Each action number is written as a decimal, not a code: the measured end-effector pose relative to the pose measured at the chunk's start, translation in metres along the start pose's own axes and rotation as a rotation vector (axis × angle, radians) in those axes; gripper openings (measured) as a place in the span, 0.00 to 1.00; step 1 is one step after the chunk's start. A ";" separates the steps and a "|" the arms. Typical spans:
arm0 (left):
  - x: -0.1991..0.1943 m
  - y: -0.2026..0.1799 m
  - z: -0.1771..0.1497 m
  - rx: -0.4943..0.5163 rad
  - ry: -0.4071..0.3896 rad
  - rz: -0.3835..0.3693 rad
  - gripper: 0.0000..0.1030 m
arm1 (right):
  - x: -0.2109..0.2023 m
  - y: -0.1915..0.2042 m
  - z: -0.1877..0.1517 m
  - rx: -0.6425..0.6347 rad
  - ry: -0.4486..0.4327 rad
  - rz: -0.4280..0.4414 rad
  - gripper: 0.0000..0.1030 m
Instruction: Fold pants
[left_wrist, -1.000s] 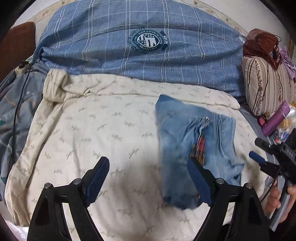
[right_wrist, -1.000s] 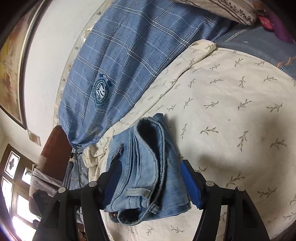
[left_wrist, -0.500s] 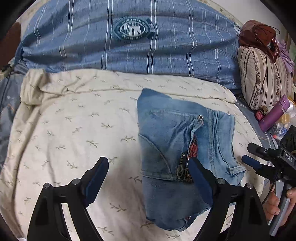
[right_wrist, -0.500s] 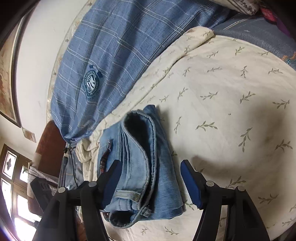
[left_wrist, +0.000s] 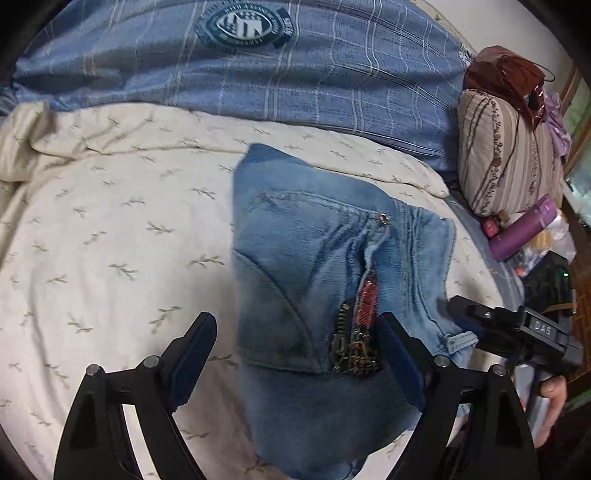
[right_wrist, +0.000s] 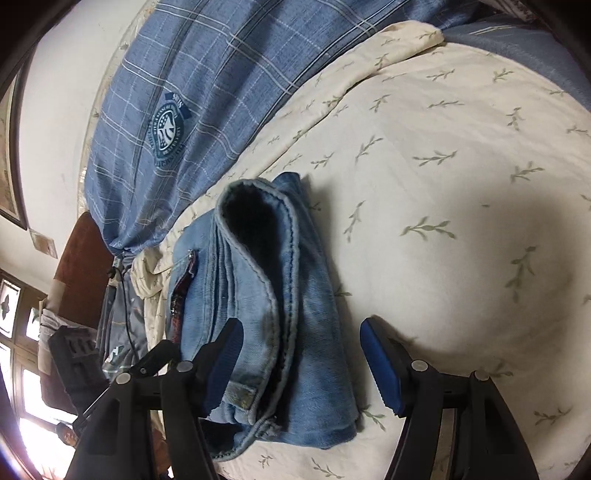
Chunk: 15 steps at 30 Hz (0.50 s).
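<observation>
On the bed (left_wrist: 110, 236), w/ both grippers' fingers (left_wrist: 192, 354) spread & empty over the folded jeans (left_wrist: 317, 280), you should pinch all layers at the edge, then lift evenly.

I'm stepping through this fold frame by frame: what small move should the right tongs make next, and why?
Probably ease the right tongs down and close on the near end of the jeans. They stand open astride that thick folded stack without pinching it, while the left tongs hang open over its edge.
</observation>
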<state>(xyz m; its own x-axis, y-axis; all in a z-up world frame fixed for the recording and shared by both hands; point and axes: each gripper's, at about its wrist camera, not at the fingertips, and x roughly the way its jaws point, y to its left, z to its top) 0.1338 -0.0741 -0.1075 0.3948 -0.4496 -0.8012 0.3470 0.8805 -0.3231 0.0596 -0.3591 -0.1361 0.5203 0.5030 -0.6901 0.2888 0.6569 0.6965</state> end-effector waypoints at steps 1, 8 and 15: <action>0.004 -0.002 0.000 0.008 0.012 -0.009 0.86 | 0.004 0.000 0.000 0.000 0.007 0.012 0.68; 0.018 -0.007 -0.004 0.044 0.022 -0.045 0.85 | 0.016 0.006 0.001 -0.015 0.027 0.062 0.69; 0.014 -0.009 -0.003 0.056 0.007 -0.053 0.76 | 0.019 0.021 -0.004 -0.084 0.028 0.031 0.48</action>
<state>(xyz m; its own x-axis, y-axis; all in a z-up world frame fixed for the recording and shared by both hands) 0.1338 -0.0876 -0.1169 0.3687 -0.4941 -0.7873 0.4144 0.8456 -0.3366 0.0729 -0.3333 -0.1353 0.5054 0.5385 -0.6742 0.2034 0.6850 0.6995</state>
